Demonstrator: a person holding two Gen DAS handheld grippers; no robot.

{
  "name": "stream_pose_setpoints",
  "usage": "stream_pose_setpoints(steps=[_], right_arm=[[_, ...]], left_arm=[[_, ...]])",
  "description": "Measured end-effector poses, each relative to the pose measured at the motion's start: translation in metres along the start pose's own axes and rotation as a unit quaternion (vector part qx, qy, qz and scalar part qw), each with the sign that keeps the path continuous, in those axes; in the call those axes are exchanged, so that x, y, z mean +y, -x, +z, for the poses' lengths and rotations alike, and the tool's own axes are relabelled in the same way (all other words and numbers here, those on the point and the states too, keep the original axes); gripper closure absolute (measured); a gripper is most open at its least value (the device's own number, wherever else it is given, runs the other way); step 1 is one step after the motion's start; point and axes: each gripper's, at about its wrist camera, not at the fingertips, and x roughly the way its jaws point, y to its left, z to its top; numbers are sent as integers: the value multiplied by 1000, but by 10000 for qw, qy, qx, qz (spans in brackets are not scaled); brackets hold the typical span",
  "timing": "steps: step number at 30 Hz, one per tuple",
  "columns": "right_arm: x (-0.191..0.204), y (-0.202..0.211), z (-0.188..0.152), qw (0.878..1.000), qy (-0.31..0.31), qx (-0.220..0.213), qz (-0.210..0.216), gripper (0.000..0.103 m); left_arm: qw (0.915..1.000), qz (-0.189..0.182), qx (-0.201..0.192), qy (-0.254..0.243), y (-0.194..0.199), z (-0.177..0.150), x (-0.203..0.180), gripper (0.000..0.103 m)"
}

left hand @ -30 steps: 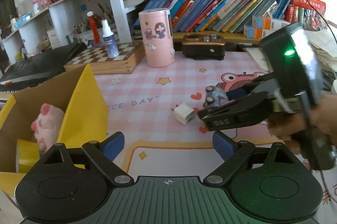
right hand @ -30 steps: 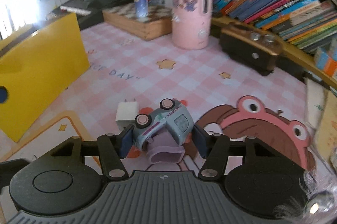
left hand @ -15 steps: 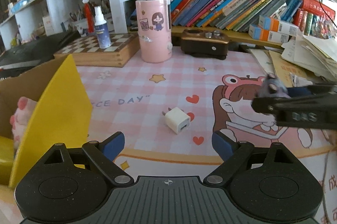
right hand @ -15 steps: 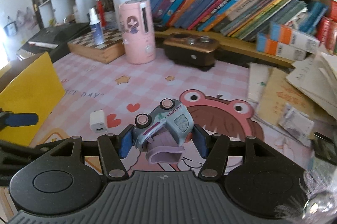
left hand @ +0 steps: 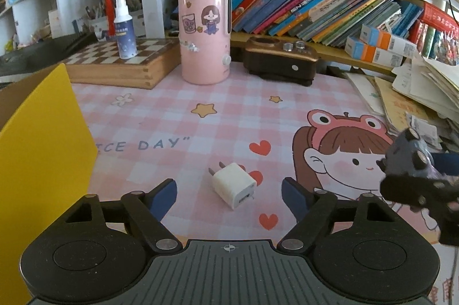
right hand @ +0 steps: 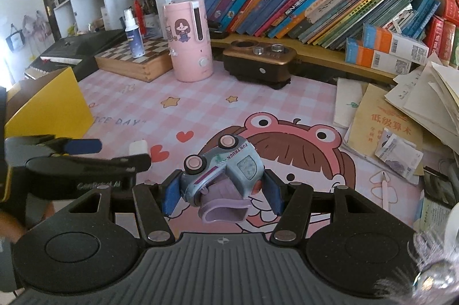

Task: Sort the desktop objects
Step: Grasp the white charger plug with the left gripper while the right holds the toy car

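Right now the left gripper [left hand: 229, 191] has its jaws wide and just closing in, with the white charger [left hand: 233, 185] lying on the counter between them, untouched. It lies slanted, prongs pointing away and left, so the jaws may push it sideways. The right gripper [right hand: 221, 194] holds the toy truck [right hand: 222, 171].

White charger [left hand: 233, 186] on pink-checked mat [left hand: 178, 118], yellow box [left hand: 43, 150]

We note a home study desk: cartoon desk mat [left hand: 178, 115], crowded bookshelf [left hand: 301, 6] at twelve o'clock.
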Motion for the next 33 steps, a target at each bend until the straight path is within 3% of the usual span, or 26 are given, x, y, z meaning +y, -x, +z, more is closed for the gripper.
stream_pose_setpoints(steps=[15,21,24,33], right_arm=[[1,0,-4,10000,-2,85,51,47],[2,0,-5,9999,20,115,39,47],[3,1,-5,9999,28,119,36,47],[10,9,-8,9999,68,109,99,47]], left_arm=[[9999,-156,64,3,-26,4,0,33],[9997,-186,164,-82,-34,2,-1,50],[9998,-114,129,-108,-34,2,-2,68],[9994,-338,18,-25,2,-1,2,68]])
